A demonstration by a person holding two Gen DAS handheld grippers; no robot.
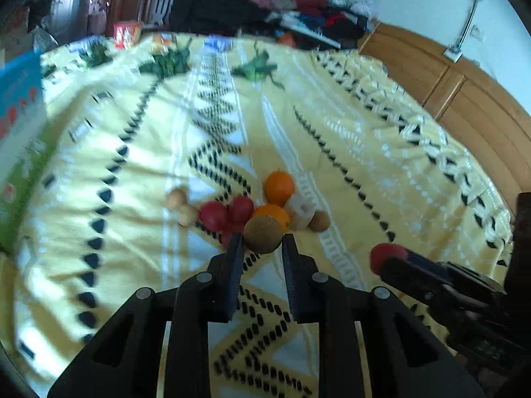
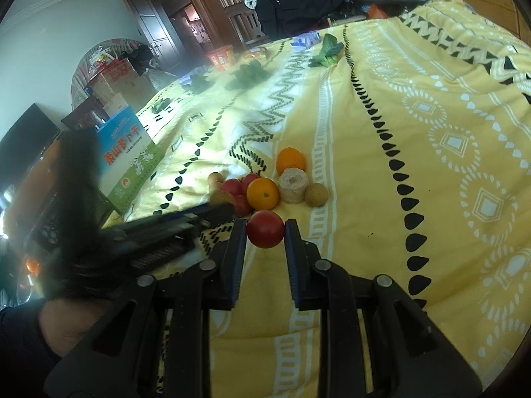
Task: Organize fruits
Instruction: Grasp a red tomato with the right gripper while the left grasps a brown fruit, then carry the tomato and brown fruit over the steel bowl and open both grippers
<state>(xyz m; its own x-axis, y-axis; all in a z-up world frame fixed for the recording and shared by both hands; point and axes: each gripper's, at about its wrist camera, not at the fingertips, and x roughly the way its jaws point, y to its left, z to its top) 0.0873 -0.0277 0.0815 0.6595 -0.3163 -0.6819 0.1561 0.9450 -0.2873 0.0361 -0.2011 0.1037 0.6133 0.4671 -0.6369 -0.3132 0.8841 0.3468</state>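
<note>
A: Surface is a yellow patterned bedspread (image 2: 415,106) with black and white geometric bands. Blue-and-green printed box (image 2: 132,152) at its left edge.
B: Far end: leafy green vegetables (image 2: 327,53), red printed tub (image 2: 221,56), heap of mixed clothes (image 1: 265,3). Wooden panelling (image 1: 464,99) right.

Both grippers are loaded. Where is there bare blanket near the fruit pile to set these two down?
Bare blanket lies right of the small brown fruit, up to the row of black drops. More lies between the pile and the blue-green box. It is crowded around the near orange, red fruits and pale cut piece.
</note>
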